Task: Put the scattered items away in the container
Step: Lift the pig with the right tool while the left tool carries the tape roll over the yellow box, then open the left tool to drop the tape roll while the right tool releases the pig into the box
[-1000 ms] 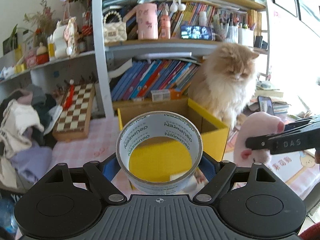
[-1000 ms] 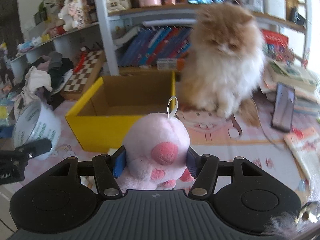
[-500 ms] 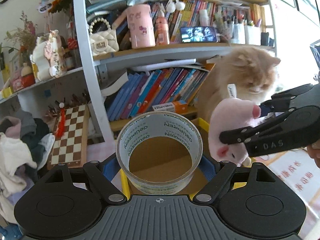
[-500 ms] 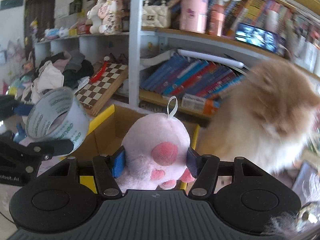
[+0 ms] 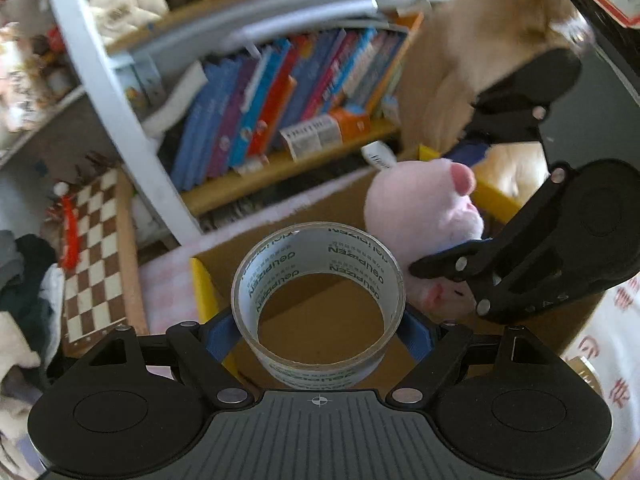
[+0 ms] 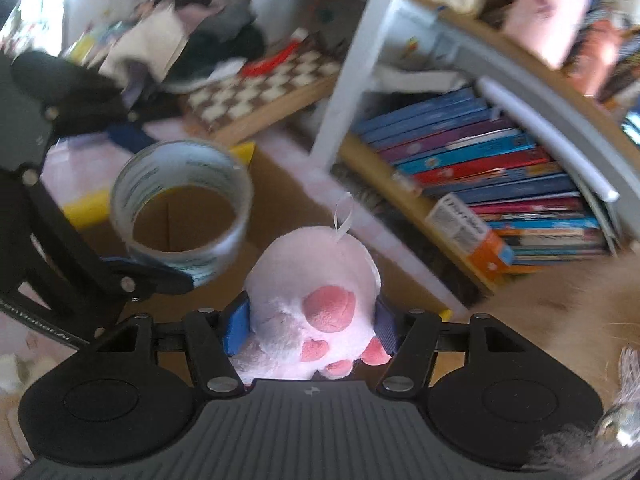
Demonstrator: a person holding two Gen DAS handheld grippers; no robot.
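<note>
My left gripper [image 5: 318, 336] is shut on a roll of clear tape [image 5: 316, 368], its blue pads pressing on both sides of the ring. The brown floor of a yellow-rimmed cardboard box [image 5: 202, 292] shows through the ring. My right gripper [image 6: 311, 326] is shut on a pink plush paw toy [image 6: 316, 280] with a white loop on top. In the left wrist view the plush toy [image 5: 420, 208] hangs just right of the tape, above the box. In the right wrist view the tape [image 6: 188, 260] is at the left over the box's rim [image 6: 86, 204].
A fluffy cream cat [image 5: 480, 40] sits close behind the box at the right. A bookshelf with a row of books [image 5: 280, 92] stands behind. At the left a chessboard [image 5: 96, 256] leans beside a pile of clothes [image 5: 20, 280]. The pink tablecloth [image 5: 160, 280] surrounds the box.
Both grippers have moved forward with their loads and now hang over the box's opening, closer together. Both views have rolled, and the cat has slid toward the right edge.
</note>
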